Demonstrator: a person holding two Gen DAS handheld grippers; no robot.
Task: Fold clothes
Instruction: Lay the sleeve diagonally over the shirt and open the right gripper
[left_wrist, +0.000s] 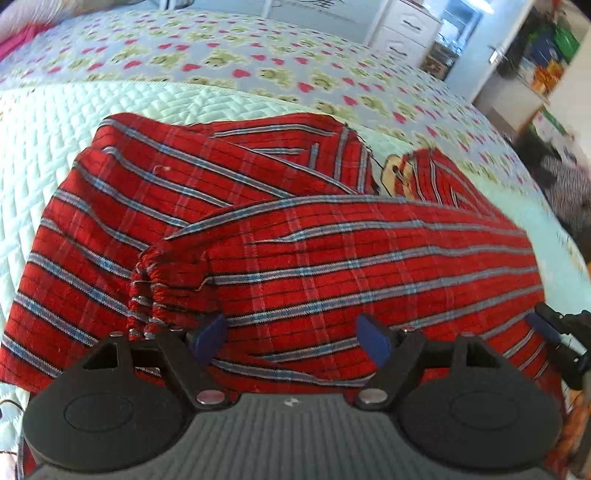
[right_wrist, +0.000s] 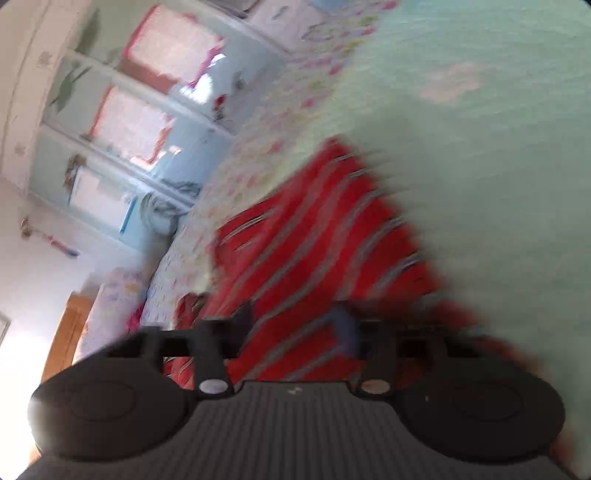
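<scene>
A red plaid garment (left_wrist: 258, 240) with grey-blue stripes lies partly folded on a pale quilted bed cover (left_wrist: 55, 147). One flap is laid across its top, and an elastic waistband is bunched at the left. My left gripper (left_wrist: 291, 338) hovers open just above the garment's near edge, its blue fingertips (left_wrist: 210, 334) apart with no cloth between them. My right gripper (left_wrist: 550, 328) shows at the right edge of the left wrist view. In the blurred, tilted right wrist view, the right gripper (right_wrist: 295, 325) is open over the same red garment (right_wrist: 314, 240).
A printed sheet (left_wrist: 258, 62) with bears and hearts covers the far side of the bed. White drawers (left_wrist: 402, 33) and a door stand beyond it. A pink item (left_wrist: 14, 40) lies at the far left. A pale blue wardrobe (right_wrist: 122, 140) shows in the right wrist view.
</scene>
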